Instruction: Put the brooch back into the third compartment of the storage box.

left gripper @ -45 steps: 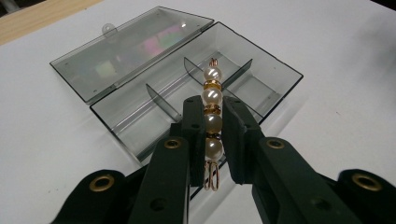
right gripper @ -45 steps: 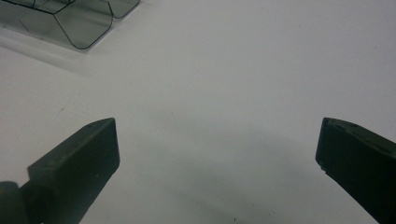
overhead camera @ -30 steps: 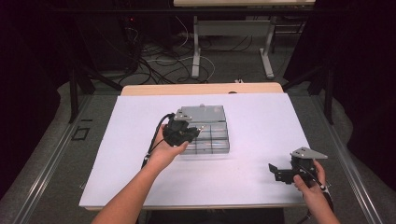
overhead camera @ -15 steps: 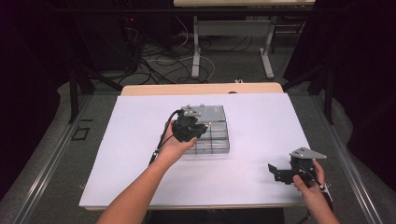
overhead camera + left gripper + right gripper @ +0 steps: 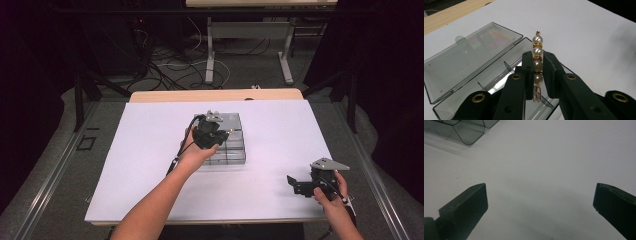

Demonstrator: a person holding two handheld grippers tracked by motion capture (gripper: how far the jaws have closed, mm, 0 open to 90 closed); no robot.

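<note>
- Over the open clear box (image 5: 499, 77), left gripper (image 5: 537, 72) clenched on a pearl hair clip (image 5: 537, 66), jaws pinching its middle so both ends stick out free.
- Held along the jaws, just above a divided compartment, probably to lower it in lengthwise.
- Lid (image 5: 469, 57) laid flat behind, leaving the compartments open from above.
- Near the table's (image 5: 140, 150) front right corner, right gripper (image 5: 306, 184) released, jaws spread wide over bare surface, well apart from the box, apparently waiting.
</note>
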